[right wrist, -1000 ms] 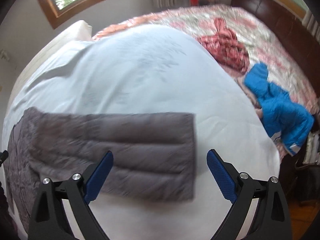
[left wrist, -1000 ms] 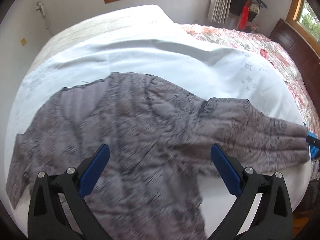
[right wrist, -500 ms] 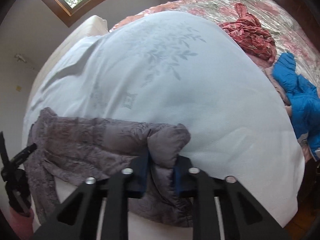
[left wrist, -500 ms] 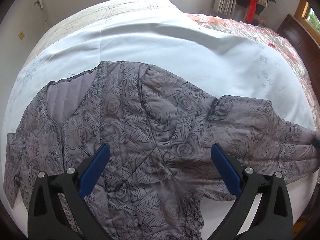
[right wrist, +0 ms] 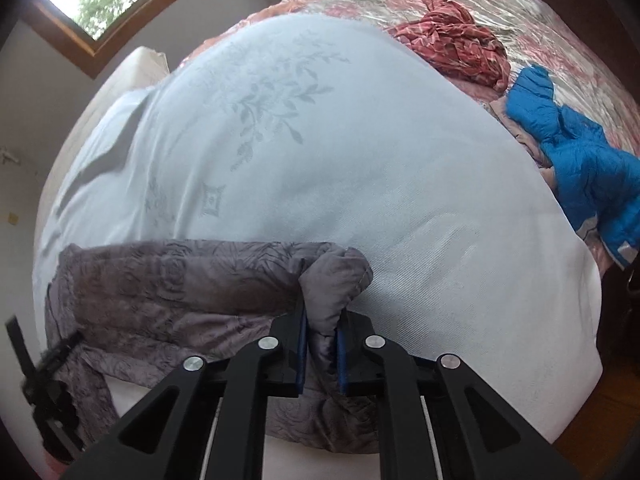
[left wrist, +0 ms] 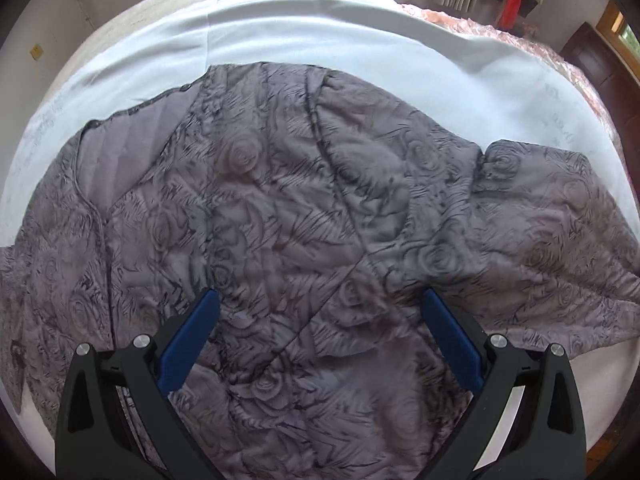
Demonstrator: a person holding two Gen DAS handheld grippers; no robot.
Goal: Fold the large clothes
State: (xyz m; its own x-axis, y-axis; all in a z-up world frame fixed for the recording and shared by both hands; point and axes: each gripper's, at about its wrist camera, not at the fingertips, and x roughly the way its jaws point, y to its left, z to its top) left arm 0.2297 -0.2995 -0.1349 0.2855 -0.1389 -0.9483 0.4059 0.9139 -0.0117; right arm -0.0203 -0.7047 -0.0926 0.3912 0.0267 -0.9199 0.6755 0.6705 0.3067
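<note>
Right wrist view: my right tongs [right wrist: 320, 354] pinch the grey quilted jacket [right wrist: 168, 300]'s cuff at lower centre, ready to fold the sleeve inward; left tongs [left wrist: 320, 336] hang spread above the jacket, laid flat on the bed [right wrist: 340, 152].

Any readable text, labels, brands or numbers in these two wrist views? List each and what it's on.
No readable text in either view.
Pale blue bedsheet: woven leaf sprigs and a square emblem, decoration only, no letters.
Same sheet, left wrist view: faint marks near the right edge, too blurred to read.
Grey rose-patterned quilted jacket: no label showing.
Bright blue puffer jacket: a pale patch at its lower edge, too small to read.
</note>
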